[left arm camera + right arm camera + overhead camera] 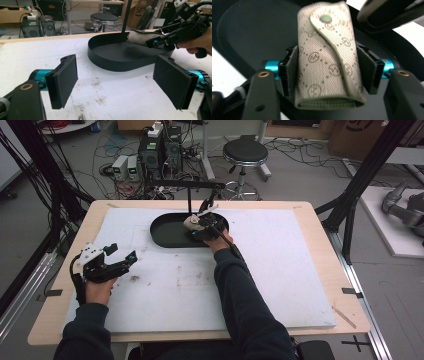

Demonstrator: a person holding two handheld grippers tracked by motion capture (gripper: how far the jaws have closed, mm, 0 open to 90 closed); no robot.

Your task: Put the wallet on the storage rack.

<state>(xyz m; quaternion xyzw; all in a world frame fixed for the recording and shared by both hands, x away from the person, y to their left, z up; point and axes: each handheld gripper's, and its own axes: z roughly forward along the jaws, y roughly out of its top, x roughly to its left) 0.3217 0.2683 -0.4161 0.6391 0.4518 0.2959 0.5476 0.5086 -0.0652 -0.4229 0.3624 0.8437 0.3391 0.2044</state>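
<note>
Right gripper view: a beige, monogram-patterned fabric pouch with a snap-button flap [328,60] is pinched across its width between the two padded fingers [290,72] of the right gripper [328,73], which are drawn in narrow against its sides. It is held over the shallow black oval tray [249,32], probably so that it can be set inside or carried clear (which of the two cannot be told).

From the high view, the right gripper [205,222] is seen at the tray's [165,237] near right part, toward the far middle of the white foam-covered desk [280,270]. The left gripper [107,262] is kept well apart, near the desk's left edge, apparently idle. Its fingers [66,80] are spread wide with nothing between them, and the pouch [142,37] is seen over the tray [120,62] beyond them.
</note>
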